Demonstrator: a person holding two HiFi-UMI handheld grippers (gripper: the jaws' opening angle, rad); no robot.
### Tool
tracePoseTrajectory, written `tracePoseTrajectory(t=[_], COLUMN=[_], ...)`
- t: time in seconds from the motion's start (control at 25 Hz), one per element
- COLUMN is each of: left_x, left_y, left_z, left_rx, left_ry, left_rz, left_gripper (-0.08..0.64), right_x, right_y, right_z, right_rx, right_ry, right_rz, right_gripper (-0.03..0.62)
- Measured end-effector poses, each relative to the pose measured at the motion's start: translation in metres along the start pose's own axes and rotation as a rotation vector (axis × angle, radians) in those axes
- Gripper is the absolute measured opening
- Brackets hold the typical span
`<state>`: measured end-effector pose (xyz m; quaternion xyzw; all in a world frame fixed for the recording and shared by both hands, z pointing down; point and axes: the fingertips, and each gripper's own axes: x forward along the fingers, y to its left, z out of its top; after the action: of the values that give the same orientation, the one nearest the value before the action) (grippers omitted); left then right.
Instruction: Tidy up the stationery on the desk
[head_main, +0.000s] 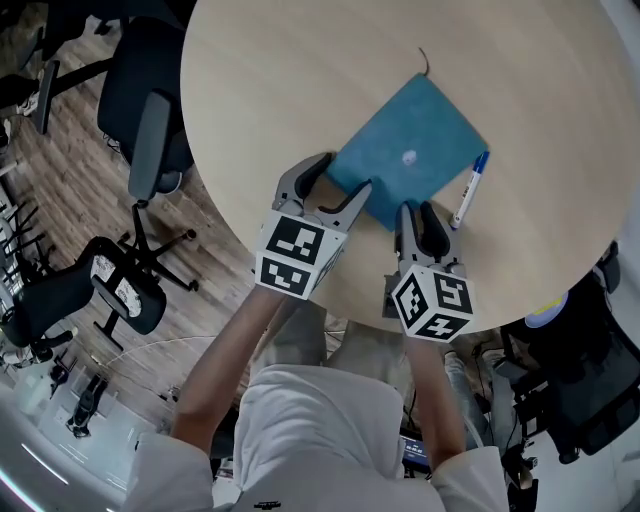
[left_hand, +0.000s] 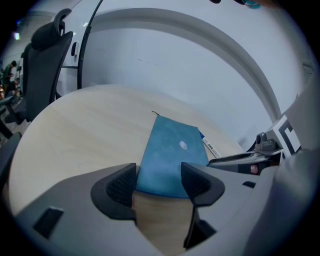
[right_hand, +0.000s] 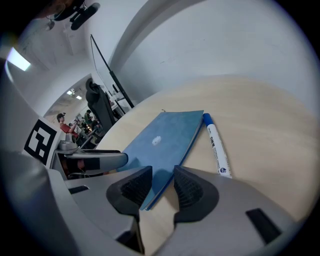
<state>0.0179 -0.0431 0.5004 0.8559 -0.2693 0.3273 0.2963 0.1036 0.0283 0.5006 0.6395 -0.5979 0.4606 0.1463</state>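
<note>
A blue notebook (head_main: 408, 150) lies flat on the round wooden table (head_main: 290, 70), with a small pale spot on its cover. Along its right edge rests a white marker with a blue cap (head_main: 468, 190). My left gripper (head_main: 340, 176) is open, its jaws set wide on either side of the notebook's near-left end (left_hand: 170, 155). My right gripper (head_main: 417, 213) is open by a narrow gap over the notebook's near corner (right_hand: 160, 142); the marker (right_hand: 216, 147) lies just right of its jaws. In neither gripper view do the pads press on the cover.
The table's near edge runs just under both grippers. Black office chairs (head_main: 150, 120) stand on the wooden floor at the left, and another chair (head_main: 580, 370) stands at the lower right. A white curved wall (left_hand: 200, 65) rises beyond the table.
</note>
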Motion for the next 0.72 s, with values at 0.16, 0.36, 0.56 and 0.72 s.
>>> tracePoseTrajectory(t=[0.16, 0.36, 0.56, 0.72], left_x=[-0.002, -0.005, -0.011, -0.014], left_y=[0.001, -0.007, -0.02, -0.027], left_z=[-0.001, -0.012, -0.024, -0.034], left_rx=[0.02, 0.01, -0.007, -0.029], left_ry=[0.01, 0.027, 0.04, 0.044], left_rz=[0.017, 0.007, 0.008, 0.006], left_gripper=[0.281, 0.281, 0.281, 0.281], right_x=[0.0, 0.0, -0.003, -0.003], right_y=[-0.001, -0.006, -0.011, -0.013], right_z=[0.0, 0.001, 0.005, 0.006], right_rx=[-0.021, -0.026, -0.043, -0.053], right_ry=[0.003, 0.004, 0.006, 0.006], right_rz=[-0.015, -0.012, -0.004, -0.002], right_gripper=[0.135, 0.135, 0.135, 0.135])
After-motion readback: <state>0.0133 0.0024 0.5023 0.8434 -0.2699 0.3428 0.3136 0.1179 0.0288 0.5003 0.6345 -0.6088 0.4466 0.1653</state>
